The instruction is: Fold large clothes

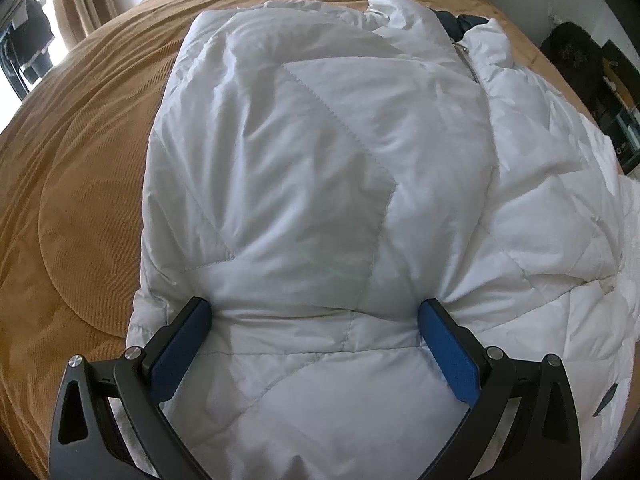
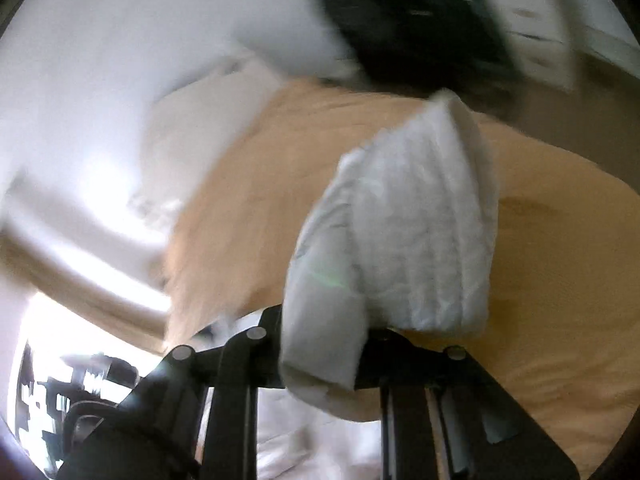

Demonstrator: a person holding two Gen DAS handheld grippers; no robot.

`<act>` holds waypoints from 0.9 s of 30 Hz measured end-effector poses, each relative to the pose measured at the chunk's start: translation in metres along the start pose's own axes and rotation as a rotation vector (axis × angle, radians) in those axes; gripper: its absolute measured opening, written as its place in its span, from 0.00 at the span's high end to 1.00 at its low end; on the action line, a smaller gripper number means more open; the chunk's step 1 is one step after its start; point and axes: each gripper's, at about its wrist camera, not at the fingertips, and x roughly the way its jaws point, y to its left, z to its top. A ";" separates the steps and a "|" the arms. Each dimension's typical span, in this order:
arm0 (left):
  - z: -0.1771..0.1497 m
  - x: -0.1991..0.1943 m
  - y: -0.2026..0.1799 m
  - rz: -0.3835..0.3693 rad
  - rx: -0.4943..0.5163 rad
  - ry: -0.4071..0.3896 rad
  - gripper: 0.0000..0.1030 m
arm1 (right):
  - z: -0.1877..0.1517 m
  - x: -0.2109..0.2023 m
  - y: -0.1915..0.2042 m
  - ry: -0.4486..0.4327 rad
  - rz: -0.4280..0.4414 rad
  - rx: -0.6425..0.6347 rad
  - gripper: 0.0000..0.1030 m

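A white quilted puffer jacket (image 1: 320, 160) lies spread on the tan bedspread (image 1: 80, 160), collar and zipper (image 1: 470, 60) at the far right. My left gripper (image 1: 314, 314) is open, its blue pads (image 1: 448, 344) pressed down on the jacket's near part, with fabric bulging between them. In the blurred right wrist view, my right gripper (image 2: 344, 340) is shut on a white padded part of the jacket (image 2: 400, 240), probably a sleeve, and holds it lifted above the bed (image 2: 560, 280).
A round tan mat (image 1: 88, 248) lies on the bed left of the jacket. A window and curtain (image 1: 36, 32) are at the far left. Dark furniture (image 1: 592, 80) stands past the bed's right edge. A dark object (image 2: 412, 32) shows at the top of the right view.
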 end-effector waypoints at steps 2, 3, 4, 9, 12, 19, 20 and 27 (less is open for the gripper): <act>0.001 -0.001 0.001 0.001 0.003 -0.006 0.00 | -0.027 0.016 0.062 0.052 0.094 -0.094 0.81; 0.000 -0.003 0.002 0.002 0.003 -0.013 0.00 | -0.041 0.026 0.083 0.084 0.140 -0.115 0.81; 0.000 -0.006 0.003 0.005 0.007 -0.021 0.00 | -0.051 0.035 0.096 0.109 0.169 -0.128 0.81; -0.005 -0.038 0.027 -0.025 -0.030 -0.074 0.01 | -0.142 0.127 0.163 0.320 0.247 -0.191 0.81; -0.006 -0.056 0.057 -0.017 -0.084 -0.098 0.01 | -0.208 0.184 0.182 0.470 0.241 -0.207 0.81; -0.006 -0.069 0.099 -0.071 -0.174 -0.091 0.01 | -0.346 0.274 0.199 0.695 0.020 -0.441 0.33; -0.004 -0.070 0.099 -0.077 -0.169 -0.093 0.01 | -0.359 0.276 0.204 0.668 -0.017 -0.494 0.30; 0.022 -0.078 0.046 -0.287 -0.144 -0.113 0.01 | -0.376 0.210 0.243 0.611 0.033 -0.647 0.22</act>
